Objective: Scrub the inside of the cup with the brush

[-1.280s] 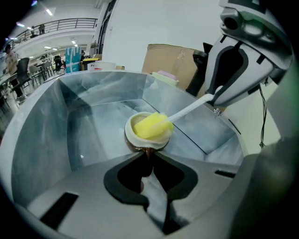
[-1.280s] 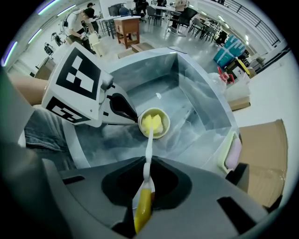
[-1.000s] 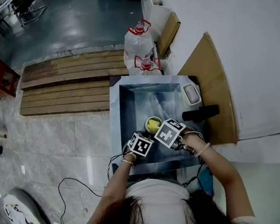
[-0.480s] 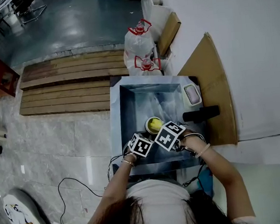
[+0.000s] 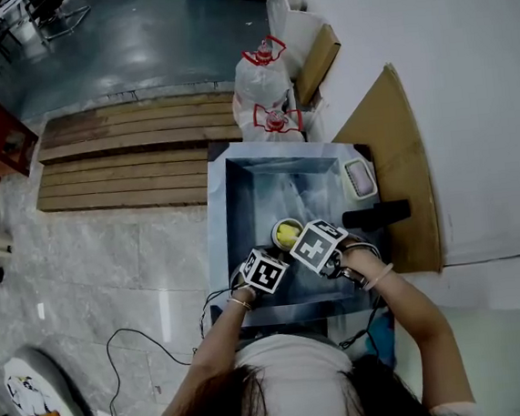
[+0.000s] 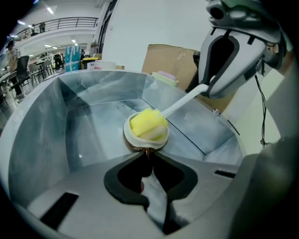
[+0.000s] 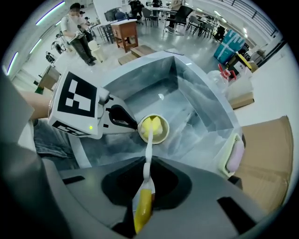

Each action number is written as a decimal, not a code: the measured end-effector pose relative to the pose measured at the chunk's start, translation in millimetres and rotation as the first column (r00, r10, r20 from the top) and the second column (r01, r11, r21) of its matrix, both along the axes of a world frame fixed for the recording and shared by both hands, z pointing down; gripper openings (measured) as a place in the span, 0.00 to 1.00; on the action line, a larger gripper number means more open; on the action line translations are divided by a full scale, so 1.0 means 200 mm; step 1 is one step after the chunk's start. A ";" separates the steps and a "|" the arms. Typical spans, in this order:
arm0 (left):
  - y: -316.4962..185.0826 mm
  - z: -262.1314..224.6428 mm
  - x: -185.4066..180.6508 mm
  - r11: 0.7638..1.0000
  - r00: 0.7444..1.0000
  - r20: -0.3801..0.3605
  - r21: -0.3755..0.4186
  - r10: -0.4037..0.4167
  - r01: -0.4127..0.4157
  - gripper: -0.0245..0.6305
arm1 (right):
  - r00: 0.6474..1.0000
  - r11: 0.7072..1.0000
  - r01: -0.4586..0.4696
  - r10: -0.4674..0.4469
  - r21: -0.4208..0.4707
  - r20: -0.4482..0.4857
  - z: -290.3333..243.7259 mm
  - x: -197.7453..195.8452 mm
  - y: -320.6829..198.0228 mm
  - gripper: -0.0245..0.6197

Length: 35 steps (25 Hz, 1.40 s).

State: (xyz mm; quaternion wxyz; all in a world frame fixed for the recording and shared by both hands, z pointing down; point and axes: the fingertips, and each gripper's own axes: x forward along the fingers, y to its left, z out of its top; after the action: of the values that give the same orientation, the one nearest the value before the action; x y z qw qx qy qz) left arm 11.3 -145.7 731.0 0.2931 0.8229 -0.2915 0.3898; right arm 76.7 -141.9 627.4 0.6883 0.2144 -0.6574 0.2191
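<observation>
A small cup (image 5: 286, 234) with a white inside stands tilted in the steel sink (image 5: 217, 218). My left gripper (image 6: 148, 151) is shut on the cup's (image 6: 129, 139) near edge, and the brown outer wall shows at the jaw tips. Above it, my right gripper (image 7: 145, 179) points down and is shut on the yellow grip of the brush (image 7: 148, 148). The white brush shaft (image 6: 184, 100) runs down into the cup (image 7: 162, 135). The yellow sponge head (image 6: 147, 122) fills the cup's mouth. The right gripper (image 6: 229, 60) hangs above right of the cup.
A soap tray (image 5: 359, 176) sits on the sink's right rim, with a black fitting (image 5: 375, 212) below it. Cardboard (image 5: 391, 144) leans on the wall to the right. Tied plastic bags (image 5: 262, 88) and wooden planks (image 5: 128, 165) lie beyond the sink.
The right gripper's marker cube has shifted only slightly over the cup. The left gripper and cup stay where they were.
</observation>
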 end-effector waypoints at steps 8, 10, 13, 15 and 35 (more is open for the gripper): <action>0.00 0.01 0.01 1.000 1.000 -0.017 -0.007 -0.005 0.005 0.13 | 0.998 0.999 0.000 0.003 0.047 -0.060 0.00 0.05 -0.07 0.12; 0.00 0.01 0.01 1.000 1.000 -0.019 -0.006 -0.006 0.006 0.13 | 0.995 0.998 0.019 -0.013 0.054 -0.103 0.03 0.08 -0.06 0.12; 0.00 0.01 0.01 1.000 1.000 -0.021 -0.006 -0.007 0.007 0.13 | 0.986 0.996 0.070 -0.061 0.056 -0.155 0.06 0.11 -0.02 0.12; 0.00 0.01 0.01 1.000 1.000 -0.022 -0.010 -0.007 0.007 0.13 | 0.982 0.994 0.097 -0.087 0.053 -0.167 0.07 0.10 0.00 0.12; 0.00 0.00 0.00 1.000 1.000 -0.024 -0.011 -0.006 0.006 0.13 | 0.998 0.997 -0.047 0.049 0.062 -0.039 0.03 0.05 -0.06 0.12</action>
State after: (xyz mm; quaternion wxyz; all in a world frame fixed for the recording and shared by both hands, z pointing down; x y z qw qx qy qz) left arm 11.8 -145.8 731.2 0.3024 0.8251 -0.2882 0.3805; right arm 86.1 -153.8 633.5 0.6893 0.2553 -0.6444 0.2111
